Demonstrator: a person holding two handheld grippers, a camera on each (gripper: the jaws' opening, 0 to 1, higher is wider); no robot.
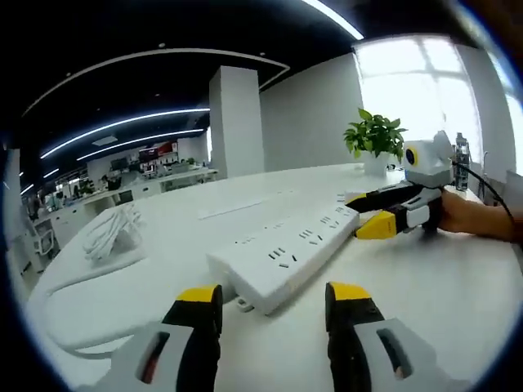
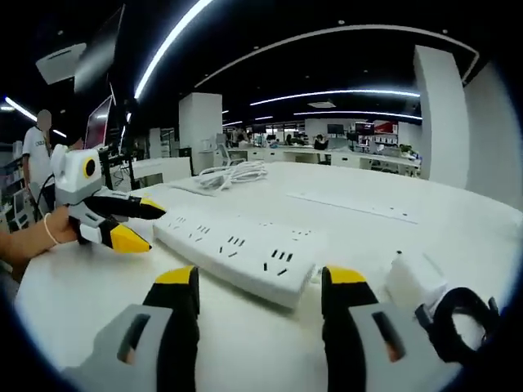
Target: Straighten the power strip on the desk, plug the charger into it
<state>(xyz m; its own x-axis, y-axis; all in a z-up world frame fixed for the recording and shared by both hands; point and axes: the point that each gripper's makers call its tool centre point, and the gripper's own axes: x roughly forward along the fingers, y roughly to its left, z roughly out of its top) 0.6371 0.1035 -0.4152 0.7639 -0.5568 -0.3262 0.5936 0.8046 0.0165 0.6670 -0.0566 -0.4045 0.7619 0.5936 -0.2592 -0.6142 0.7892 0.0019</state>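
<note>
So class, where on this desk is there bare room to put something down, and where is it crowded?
Free: the desk beyond the power strip, and the patch beside the right gripper. Crowded: the strip's ends, the coiled cable, and the charger.

strip [image 1: 282,253]: white plastic, smooth, slight sheen
desk [image 1: 458,286]: white, smooth, matt
charger [image 2: 411,282]: white glossy plastic
cable [image 1: 110,231]: white, rubbery-looking

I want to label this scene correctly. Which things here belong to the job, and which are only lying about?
Belong to the job:
- power strip
- charger with its black cable, beside the strip
- left tool
- right tool

Only lying about:
- bundle of white cable
- potted plant
</note>
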